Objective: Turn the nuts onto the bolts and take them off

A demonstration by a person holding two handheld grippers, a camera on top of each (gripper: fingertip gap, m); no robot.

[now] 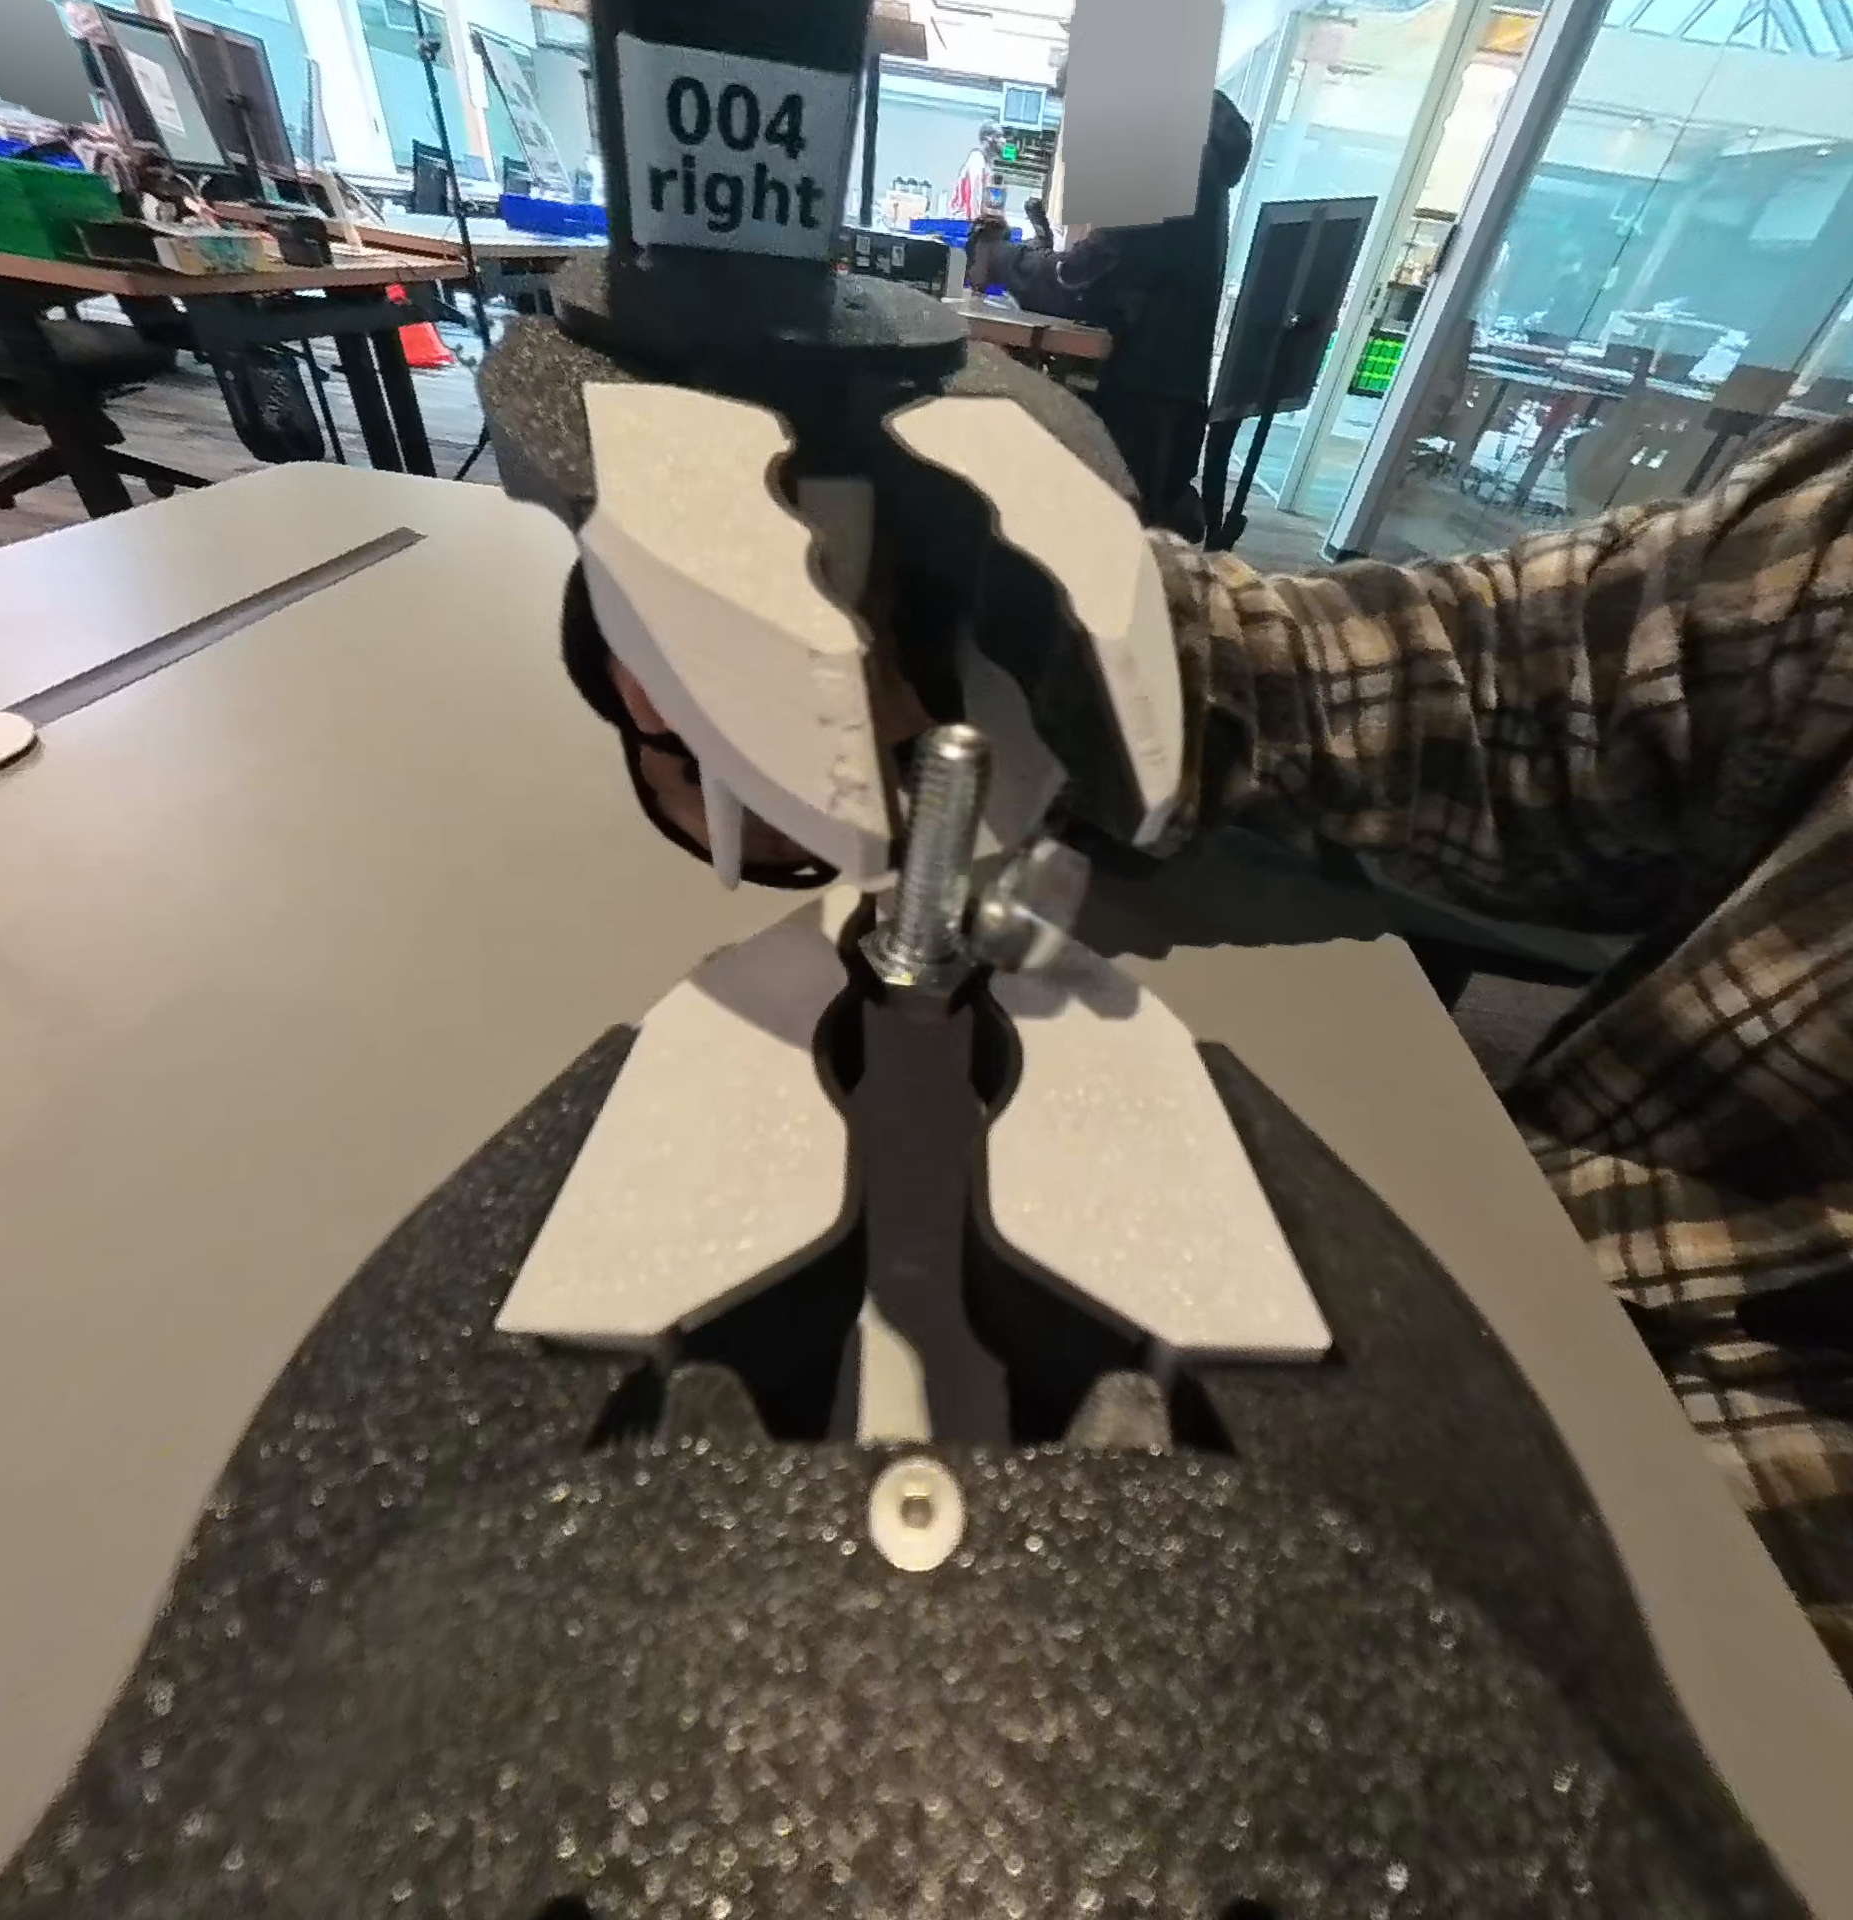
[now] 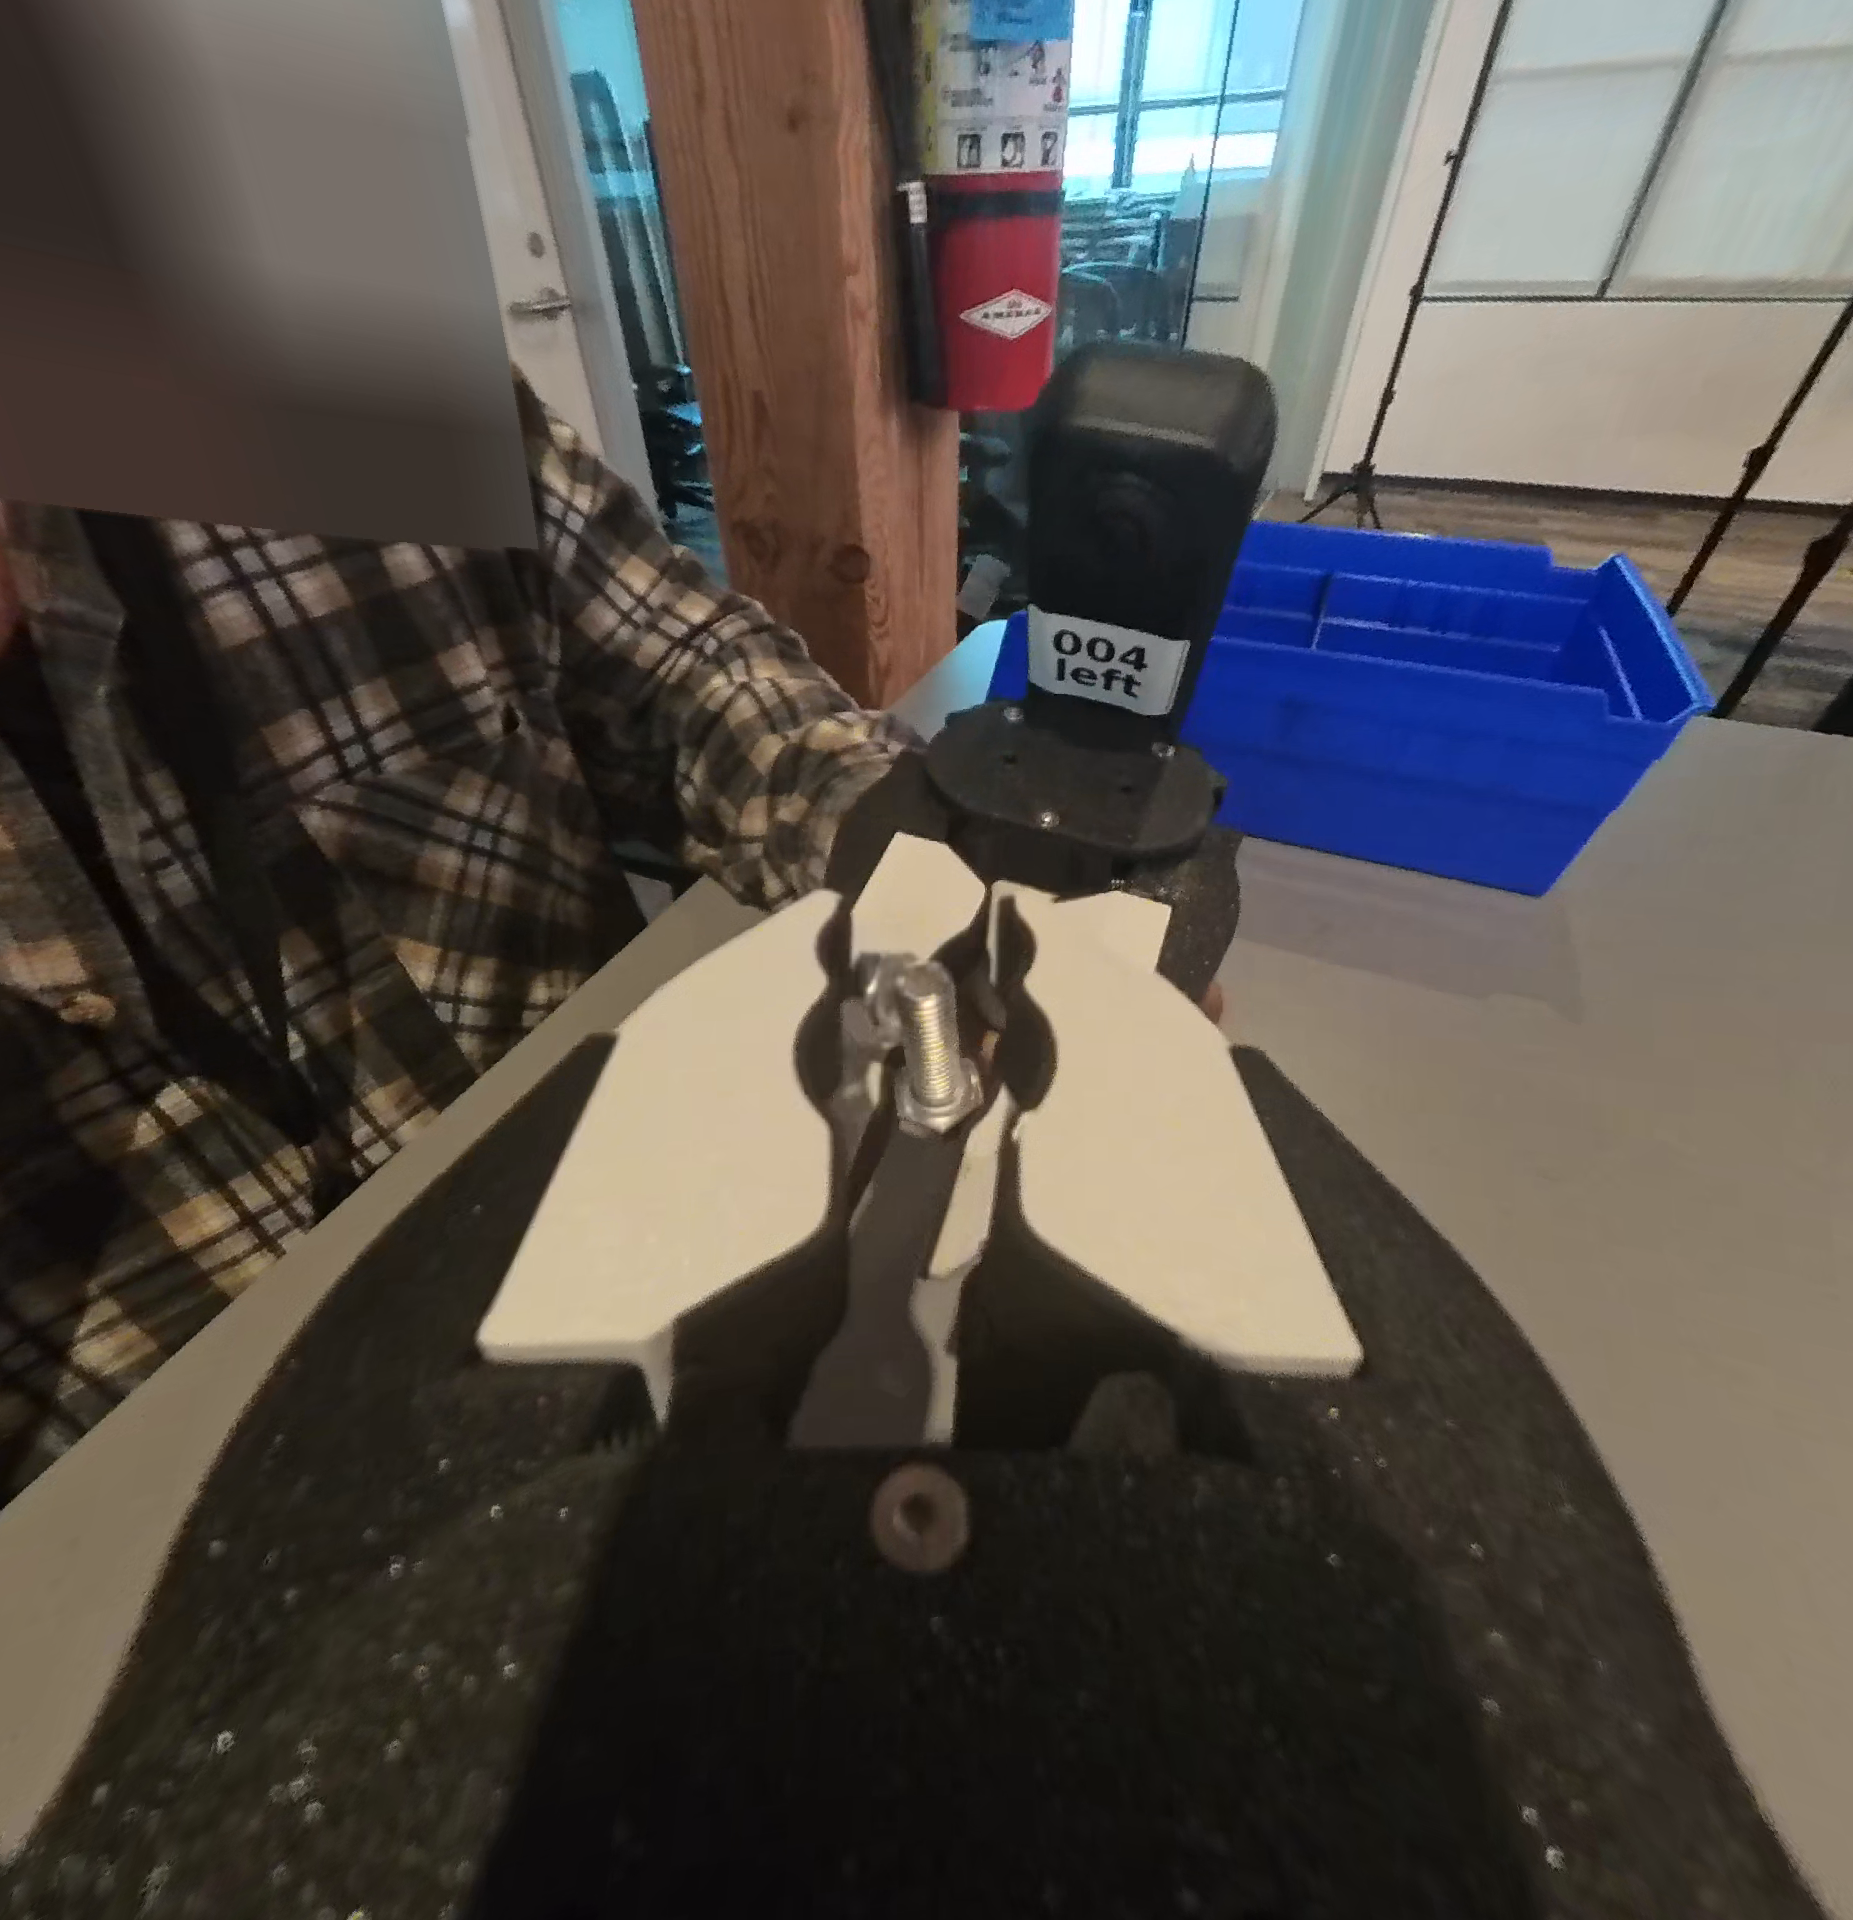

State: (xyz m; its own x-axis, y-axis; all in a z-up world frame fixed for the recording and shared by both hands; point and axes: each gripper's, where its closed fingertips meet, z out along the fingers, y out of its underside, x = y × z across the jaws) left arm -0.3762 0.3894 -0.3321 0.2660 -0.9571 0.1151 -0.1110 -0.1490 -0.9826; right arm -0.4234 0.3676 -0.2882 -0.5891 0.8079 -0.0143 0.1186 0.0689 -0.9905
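Note:
A silver threaded bolt (image 1: pixel 937 831) stands upright between the two facing grippers, and also shows in the right wrist view (image 2: pixel 924 1034). A hex nut (image 1: pixel 906 961) sits low on its thread (image 2: pixel 938 1110). My left gripper (image 1: pixel 906 977) is shut on the bolt's foot at the nut. My right gripper (image 2: pixel 932 997) comes in tilted from the far side (image 1: pixel 1005 852), its fingers close on either side of the nut and thread. A second silver hex piece (image 1: pixel 1026 914) sits beside the bolt (image 2: pixel 870 977); I cannot tell what holds it.
All this is just above a grey table (image 1: pixel 382 935), close to its edge by the person's plaid sleeve (image 1: pixel 1524 675). A blue bin (image 2: pixel 1421 707) stands on the table behind the left gripper. A red fire extinguisher (image 2: pixel 995 301) hangs on a wooden post beyond. Tip to tip, the grippers are about 6 centimeters apart.

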